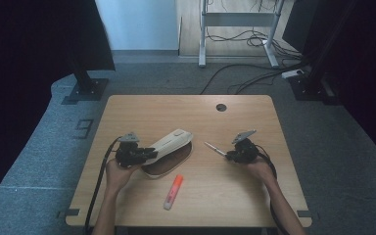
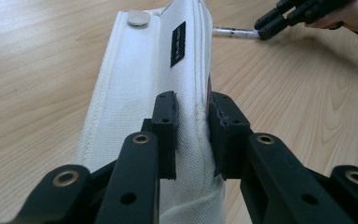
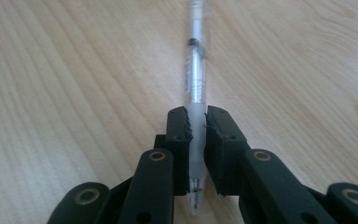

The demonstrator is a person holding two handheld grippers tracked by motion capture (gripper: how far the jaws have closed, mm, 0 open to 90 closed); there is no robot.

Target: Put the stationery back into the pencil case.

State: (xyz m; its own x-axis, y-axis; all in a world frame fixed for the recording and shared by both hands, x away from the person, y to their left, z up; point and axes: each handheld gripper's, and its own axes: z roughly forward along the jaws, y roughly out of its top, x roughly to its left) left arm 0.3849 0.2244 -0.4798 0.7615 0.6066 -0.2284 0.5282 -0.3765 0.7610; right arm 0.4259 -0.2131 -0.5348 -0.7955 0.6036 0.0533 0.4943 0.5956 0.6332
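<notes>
Right gripper (image 3: 196, 125) clamped on the pen (image 3: 196, 84)

Through my right gripper view I see both black jaws pressed against the frosted grip end of a clear-barrelled pen, one pad on each side. The pen runs straight away from me along the light wood-grain tabletop (image 3: 65, 93), its tip poking out beneath the jaws toward me.

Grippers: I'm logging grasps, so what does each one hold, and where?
Left gripper pinches the white pencil case by its upper edge; right gripper clamps the clear pen near its tip end.
</notes>
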